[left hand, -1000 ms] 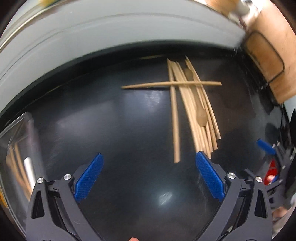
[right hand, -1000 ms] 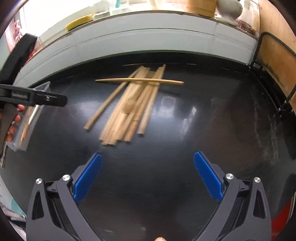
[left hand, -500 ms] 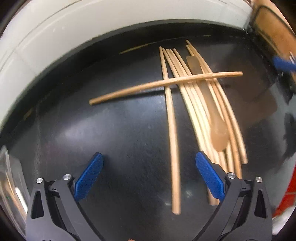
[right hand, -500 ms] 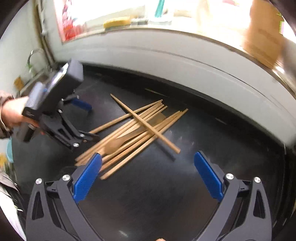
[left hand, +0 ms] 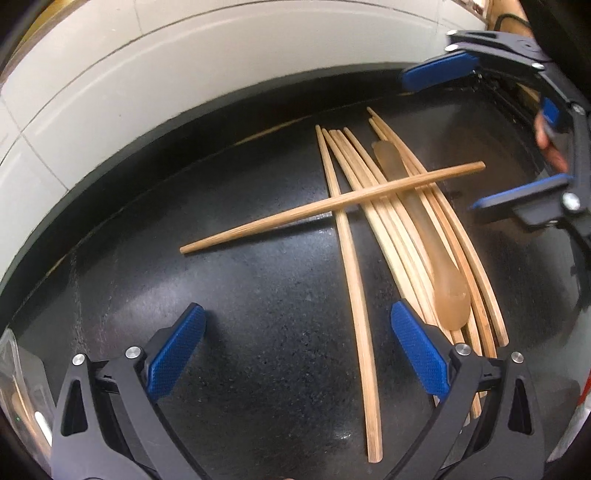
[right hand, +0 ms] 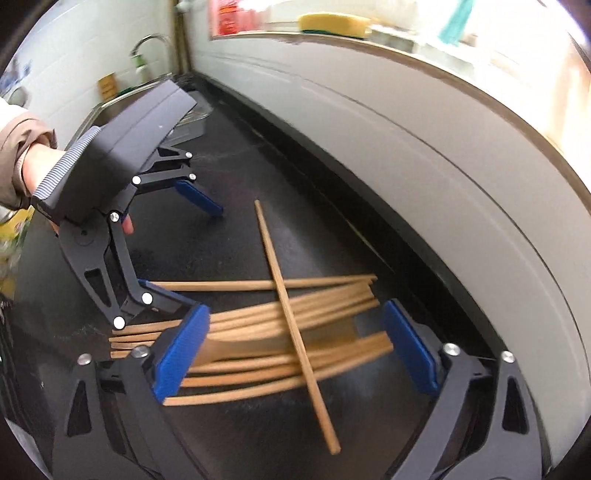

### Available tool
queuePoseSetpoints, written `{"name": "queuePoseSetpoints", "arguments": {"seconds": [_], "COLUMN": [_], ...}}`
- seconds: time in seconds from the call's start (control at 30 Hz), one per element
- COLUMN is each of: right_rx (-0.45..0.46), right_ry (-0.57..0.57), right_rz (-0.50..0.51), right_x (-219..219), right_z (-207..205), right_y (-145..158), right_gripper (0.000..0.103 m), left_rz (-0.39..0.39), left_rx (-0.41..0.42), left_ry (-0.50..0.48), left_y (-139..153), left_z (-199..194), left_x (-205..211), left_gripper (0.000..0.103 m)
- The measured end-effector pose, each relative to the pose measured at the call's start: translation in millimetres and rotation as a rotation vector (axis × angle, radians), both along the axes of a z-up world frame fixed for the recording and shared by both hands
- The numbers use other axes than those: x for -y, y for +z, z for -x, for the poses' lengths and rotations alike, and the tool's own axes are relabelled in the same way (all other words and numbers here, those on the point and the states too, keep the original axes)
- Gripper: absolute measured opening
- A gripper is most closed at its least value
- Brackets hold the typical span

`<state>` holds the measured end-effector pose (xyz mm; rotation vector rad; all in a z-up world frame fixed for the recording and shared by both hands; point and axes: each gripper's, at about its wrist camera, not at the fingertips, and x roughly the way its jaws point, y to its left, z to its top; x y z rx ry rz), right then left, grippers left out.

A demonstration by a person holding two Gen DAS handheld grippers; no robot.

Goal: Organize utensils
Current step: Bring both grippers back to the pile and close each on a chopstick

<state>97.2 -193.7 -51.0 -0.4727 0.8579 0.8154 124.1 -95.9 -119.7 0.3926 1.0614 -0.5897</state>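
Several wooden chopsticks [left hand: 391,236] lie in a bundle on the black counter [left hand: 258,332], with a translucent amber spoon [left hand: 443,280] among them. One chopstick [left hand: 332,206] lies crosswise on top, and a single chopstick [left hand: 354,295] lies just left of the bundle. My left gripper [left hand: 295,328] is open low over the near ends, the single chopstick between its fingers. My right gripper [right hand: 295,332] straddles the bundle [right hand: 280,332] from the far side. Its jaws are closing and its pads stand clear of the wood. It also shows in the left wrist view [left hand: 441,142].
A white tiled wall [left hand: 184,74] runs along the back of the counter. A clear container [left hand: 14,387] holding utensils stands at the lower left edge. A sink with a tap [right hand: 147,40] lies past the left gripper [right hand: 208,258], held by a person's hand. A yellow sponge [right hand: 332,22] rests on the ledge.
My right gripper swung across and rolled, from facing the bundle at a distance to straddling it. My left gripper dropped closer to the chopsticks' near ends, then held still.
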Motion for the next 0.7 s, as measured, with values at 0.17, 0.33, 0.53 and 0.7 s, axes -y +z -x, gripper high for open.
{"name": "queuePoseSetpoints", "arguments": {"seconds": [0.17, 0.33, 0.53, 0.7], "right_rx": [-0.033, -0.133, -0.193, -0.204], "right_ry": [0.087, 0.140, 0.122, 0.129], "right_rz": [0.018, 0.030, 0.034, 0.059], "right_x": [-18, -32, -37, -38], "right_z": [-18, -34, -47, -55], "right_y": [-13, -27, -41, -40], "right_gripper": [0.081, 0.061, 0.059, 0.055], "left_rz": [0.016, 0.034, 0.031, 0.041], "left_rx": [0.023, 0.052, 0.045, 0.060], "left_ry": [0.016, 0.028, 0.040, 0.083], "left_y": [7, 8, 10, 11], "left_z": [8, 13, 10, 4], "left_x": [-11, -11, -9, -9], "left_gripper": [0.097, 0.098, 0.098, 0.098]}}
